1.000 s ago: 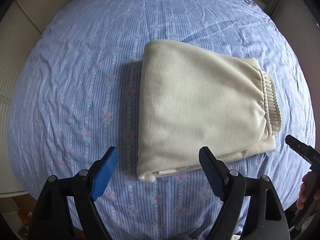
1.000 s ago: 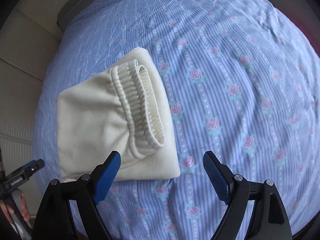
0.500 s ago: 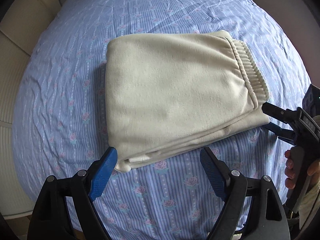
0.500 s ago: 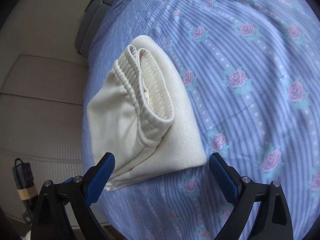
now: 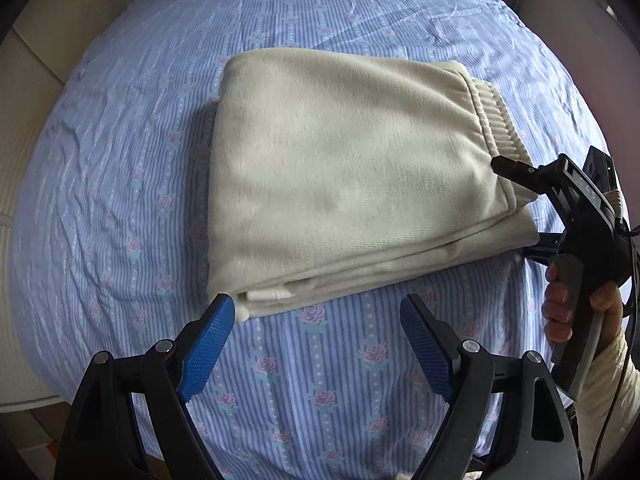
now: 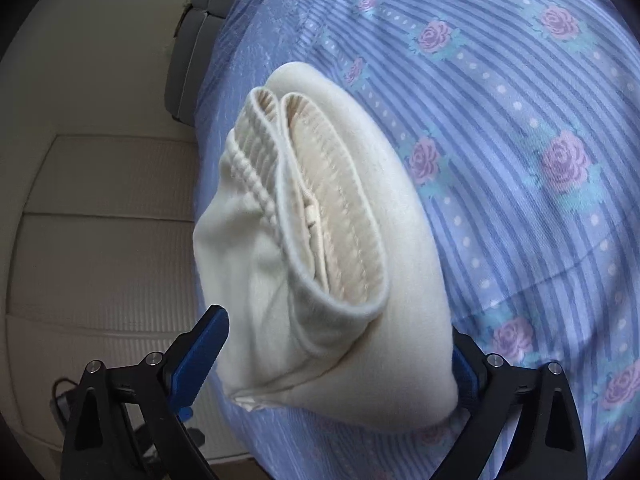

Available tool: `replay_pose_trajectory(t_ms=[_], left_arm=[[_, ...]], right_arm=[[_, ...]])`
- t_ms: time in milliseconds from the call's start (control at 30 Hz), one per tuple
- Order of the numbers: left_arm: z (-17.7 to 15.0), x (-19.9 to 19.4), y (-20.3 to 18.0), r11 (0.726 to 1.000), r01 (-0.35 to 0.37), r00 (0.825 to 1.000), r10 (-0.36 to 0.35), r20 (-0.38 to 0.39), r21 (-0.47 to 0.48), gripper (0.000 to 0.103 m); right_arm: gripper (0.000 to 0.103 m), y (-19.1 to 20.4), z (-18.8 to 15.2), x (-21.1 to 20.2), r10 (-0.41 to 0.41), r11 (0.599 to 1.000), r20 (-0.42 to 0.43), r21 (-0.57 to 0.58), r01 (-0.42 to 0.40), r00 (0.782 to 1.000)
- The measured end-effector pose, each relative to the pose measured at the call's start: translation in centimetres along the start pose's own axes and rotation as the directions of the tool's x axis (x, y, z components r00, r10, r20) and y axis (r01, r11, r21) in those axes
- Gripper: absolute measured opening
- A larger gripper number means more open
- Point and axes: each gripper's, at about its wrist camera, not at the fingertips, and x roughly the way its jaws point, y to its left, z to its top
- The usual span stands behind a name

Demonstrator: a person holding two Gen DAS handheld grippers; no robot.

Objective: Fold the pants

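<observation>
Cream pants [image 5: 352, 176] lie folded into a thick rectangle on the blue striped bed sheet [image 5: 120, 160]. The ribbed waistband [image 5: 500, 124] is at their right end. My left gripper [image 5: 316, 308] hovers open over the sheet, its left fingertip just beside the pants' near left corner. My right gripper [image 5: 514, 206] is open at the waistband end, one finger above the stack and one below its edge. In the right wrist view the pants [image 6: 320, 240] fill the gap of the right gripper [image 6: 336, 324]. They hide its right fingertip.
A person's hand [image 5: 560, 308] holds the right gripper's handle at the bed's right side. Pale panelled surfaces [image 6: 100, 220] and a grey block [image 6: 188, 60] lie beyond the bed's edge. Bare sheet [image 6: 520, 120] stretches around the pants.
My left gripper has drifted closer to the pants' near corner. My right gripper has dropped, tilted toward level, widened, and come around the waistband end of the stack.
</observation>
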Motion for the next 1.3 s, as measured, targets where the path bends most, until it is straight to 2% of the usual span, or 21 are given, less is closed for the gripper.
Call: replay_pose_trajectory(t_ms=[67,133,200,267,333,433,500,567,667,767,800,867,967,1133,1167,1300], left_arm=[[0.1,0.2,0.7,1.0,0.002,1.0,-0.002,0.001,-0.022,0.085],[0.3,0.5,1.8,0.998,0.017,1.0,-0.017,0.006,-0.053,0.085],[0.7,0.9,3.0,0.995,0.026,1.0,-0.025,0.005,-0.098,0.085],[1.4,1.5,4.6,0.987,0.051,0.999,-0.051,0.002,-0.152,0.085],[2.1,2.2,6.2,0.976,0.068,0.998,-0.07,0.0,-0.205,0.085],[3.2,3.0,8.8,0.958,0.102,0.995,-0.103,0.012,-0.269,0.085],[3.9,3.5,10.6,0.939,0.155,0.988,-0.153,0.03,-0.307,0.086],[4.7,4.4,12.3,0.92,0.216,0.976,-0.214,0.042,-0.327,0.087],[6.3,5.6,13.8,0.912,0.276,0.961,-0.272,0.056,-0.303,0.087],[8.2,7.2,14.0,0.898,0.38,0.924,-0.378,0.053,-0.22,0.089],[8.9,7.9,14.1,0.89,0.409,0.912,-0.409,0.044,-0.2,0.089],[10.3,9.2,14.2,0.869,0.467,0.883,-0.469,0.027,-0.163,0.088],[12.2,10.6,14.1,0.851,0.515,0.857,-0.516,0.023,-0.104,0.088],[14.3,12.9,13.9,0.767,0.64,0.768,-0.641,-0.006,-0.038,0.081],[14.7,13.4,13.9,0.751,0.659,0.751,-0.66,-0.016,-0.029,0.071],[16.0,14.8,13.7,0.668,0.744,0.667,-0.743,-0.058,-0.013,0.056]], right_arm=[[0.091,-0.7,0.6,0.4,-0.005,0.999,0.016,0.05,0.004,1.0],[0.09,-0.3,0.8,0.7,-0.024,0.999,0.014,0.049,0.023,1.0],[0.085,0.9,0.7,1.2,-0.105,0.994,0.008,0.009,0.105,0.994],[0.073,2.5,0.3,1.8,-0.216,0.975,0.004,-0.056,0.216,0.976],[0.067,3.6,0.1,2.2,-0.304,0.949,0.009,-0.086,0.303,0.953],[0.062,5.7,-0.3,3.2,-0.409,0.903,0.036,-0.128,0.41,0.912],[0.061,7.5,-0.5,3.8,-0.464,0.865,0.068,-0.179,0.468,0.883],[0.061,9.0,-0.5,5.0,-0.483,0.853,0.072,-0.188,0.487,0.873],[0.061,9.0,0.0,5.0,-0.485,0.857,0.056,-0.168,0.487,0.873],[0.061,9.7,0.5,5.3,-0.525,0.826,0.073,-0.195,0.528,0.848],[0.061,9.6,0.4,4.1,-0.533,0.82,0.076,-0.196,0.537,0.842],[0.061,9.7,0.6,4.4,-0.54,0.817,0.084,-0.189,0.546,0.837],[0.061,9.9,0.6,4.8,-0.552,0.809,0.098,-0.178,0.56,0.828],[0.062,10.9,-0.4,5.5,-0.588,0.78,0.13,-0.174,0.602,0.799],[0.062,10.7,-0.6,6.0,-0.592,0.775,0.136,-0.174,0.607,0.794],[0.063,11.2,-1.2,6.8,-0.604,0.764,0.151,-0.169,0.623,0.782]])
